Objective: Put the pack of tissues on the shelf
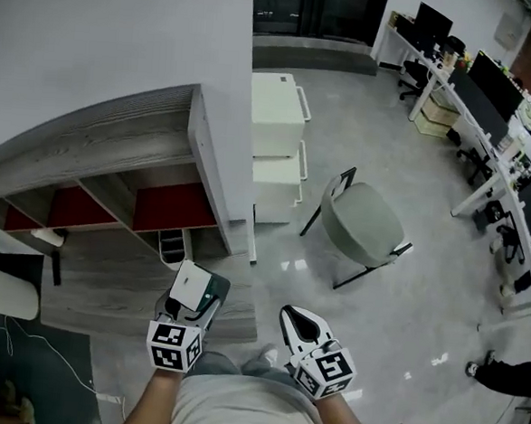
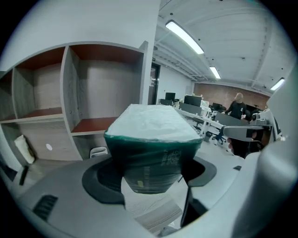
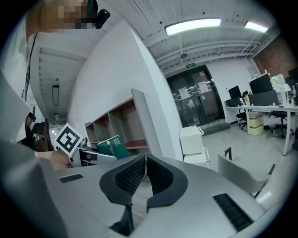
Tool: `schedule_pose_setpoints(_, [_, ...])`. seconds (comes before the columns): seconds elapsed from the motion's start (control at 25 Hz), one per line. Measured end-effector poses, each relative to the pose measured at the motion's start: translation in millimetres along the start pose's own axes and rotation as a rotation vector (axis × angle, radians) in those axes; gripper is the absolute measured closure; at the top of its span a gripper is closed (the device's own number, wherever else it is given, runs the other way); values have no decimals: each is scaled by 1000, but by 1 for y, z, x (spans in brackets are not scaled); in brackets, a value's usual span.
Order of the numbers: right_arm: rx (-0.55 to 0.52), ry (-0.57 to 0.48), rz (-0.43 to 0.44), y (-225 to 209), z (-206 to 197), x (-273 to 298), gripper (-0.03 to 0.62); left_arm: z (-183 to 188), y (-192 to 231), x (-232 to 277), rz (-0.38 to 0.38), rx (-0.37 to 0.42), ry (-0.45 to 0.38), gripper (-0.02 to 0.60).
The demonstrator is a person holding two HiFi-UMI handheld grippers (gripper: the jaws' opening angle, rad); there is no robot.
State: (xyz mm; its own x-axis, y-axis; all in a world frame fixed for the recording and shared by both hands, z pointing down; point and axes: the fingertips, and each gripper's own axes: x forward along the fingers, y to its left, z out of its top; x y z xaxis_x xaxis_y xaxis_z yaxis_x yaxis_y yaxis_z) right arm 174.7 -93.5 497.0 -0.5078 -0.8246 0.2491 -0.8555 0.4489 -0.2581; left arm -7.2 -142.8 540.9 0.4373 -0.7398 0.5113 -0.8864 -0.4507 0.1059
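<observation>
The pack of tissues, white on top with dark green sides, sits between the jaws of my left gripper, which is shut on it. In the left gripper view the pack fills the middle, pinched at its lower end between the two dark pads, and points toward the shelf. The grey wooden shelf with red back panels stands ahead on the left; its compartment in front of the pack holds nothing. My right gripper hangs beside the left one, shut and holding nothing; its jaws meet in its own view.
A white drawer cabinet stands right of the shelf, with a grey chair beyond it. A small white object sits under the shelf. Desks with monitors line the far right.
</observation>
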Motion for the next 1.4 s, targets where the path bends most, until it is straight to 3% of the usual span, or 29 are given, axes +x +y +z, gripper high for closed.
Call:
schedule_pose_setpoints(0.32, [-29,57,141,10,4,51,557,26,40,-6,171,-48,-15,209])
schedule_pose_setpoints(0.56, [-40,54,139,30,19,91,557,66,100,0,217,-45,-55,207])
schedule_pose_setpoints(0.88, [-48,25,44,32,38,114,557,114,152,32,192,-18,-90,207])
schedule_pose_setpoints(1.4, [-38,2,-104,19,50,123,557,145,174,91,126,12,-104,195])
